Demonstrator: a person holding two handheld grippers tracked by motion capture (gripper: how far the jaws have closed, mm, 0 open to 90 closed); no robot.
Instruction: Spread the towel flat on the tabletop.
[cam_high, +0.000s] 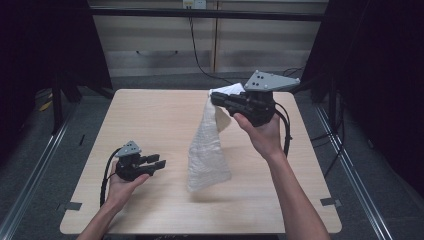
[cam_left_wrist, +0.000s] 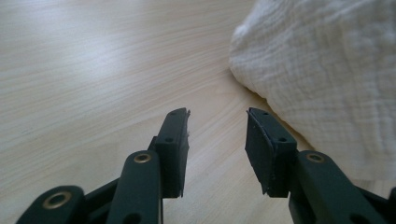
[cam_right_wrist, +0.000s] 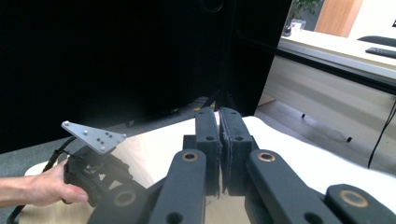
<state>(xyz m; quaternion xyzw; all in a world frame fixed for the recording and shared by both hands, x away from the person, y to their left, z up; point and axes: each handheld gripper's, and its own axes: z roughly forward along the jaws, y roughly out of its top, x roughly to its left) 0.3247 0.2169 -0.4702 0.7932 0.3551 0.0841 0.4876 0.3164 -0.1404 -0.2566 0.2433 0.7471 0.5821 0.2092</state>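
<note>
A white crinkled cloth (cam_high: 207, 150) hangs from my right gripper (cam_high: 216, 97), held high over the table's far right. Its lower end reaches down to the wooden table (cam_high: 150, 115). In the right gripper view the jaws of that gripper (cam_right_wrist: 219, 114) are pressed together on the cloth's edge, with white cloth (cam_right_wrist: 299, 158) spreading to the right. My left gripper (cam_high: 159, 163) rests low near the table's front left. Its jaws stand apart in the left gripper view (cam_left_wrist: 217, 114) with bare wood between them, and the cloth (cam_left_wrist: 322, 70) lies just beyond and to the right.
The table's left half and far edge are bare wood. Grey floor with metal rails (cam_high: 30, 170) runs along both sides. Dark curtains stand left and right, and a black cable (cam_high: 197, 55) runs down the back wall.
</note>
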